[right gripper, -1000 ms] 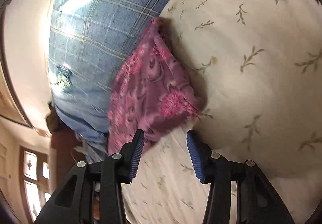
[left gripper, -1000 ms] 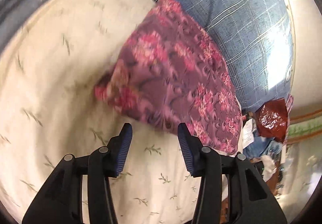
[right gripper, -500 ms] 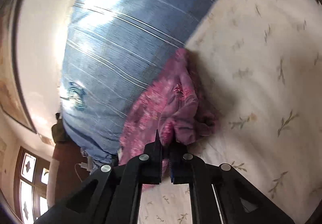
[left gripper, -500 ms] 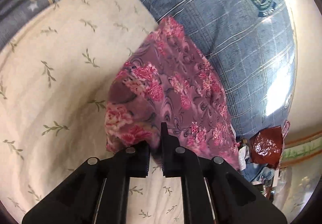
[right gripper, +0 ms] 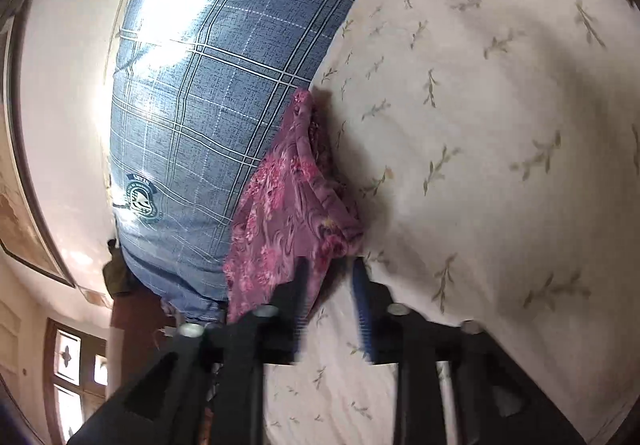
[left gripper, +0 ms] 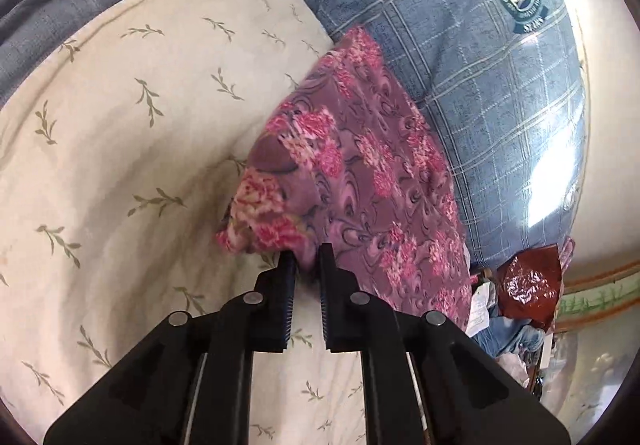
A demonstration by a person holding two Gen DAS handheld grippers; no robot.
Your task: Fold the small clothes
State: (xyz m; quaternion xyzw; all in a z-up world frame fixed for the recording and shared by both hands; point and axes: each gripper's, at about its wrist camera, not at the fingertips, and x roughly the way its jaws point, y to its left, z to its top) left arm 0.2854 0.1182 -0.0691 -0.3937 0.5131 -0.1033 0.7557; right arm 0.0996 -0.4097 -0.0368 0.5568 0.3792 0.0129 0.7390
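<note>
Close wrist views — shared garment [left gripper: 360,165] (opposite sides)

You get hard sun glare on the blue plaid bedding [left gripper: 500,85], fisheye bending at the rims, and motion blur across the right wrist view

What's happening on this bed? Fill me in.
A person with a handheld gripper in each hand is folding a small purple floral garment on a cream leaf-print sheet, next to a blue plaid pillow. The left gripper has its fingers nearly closed, pinching the near edge of the garment. The right gripper has its fingers parted at another corner; that view is blurred, so whether it grips any cloth is unclear.
</note>
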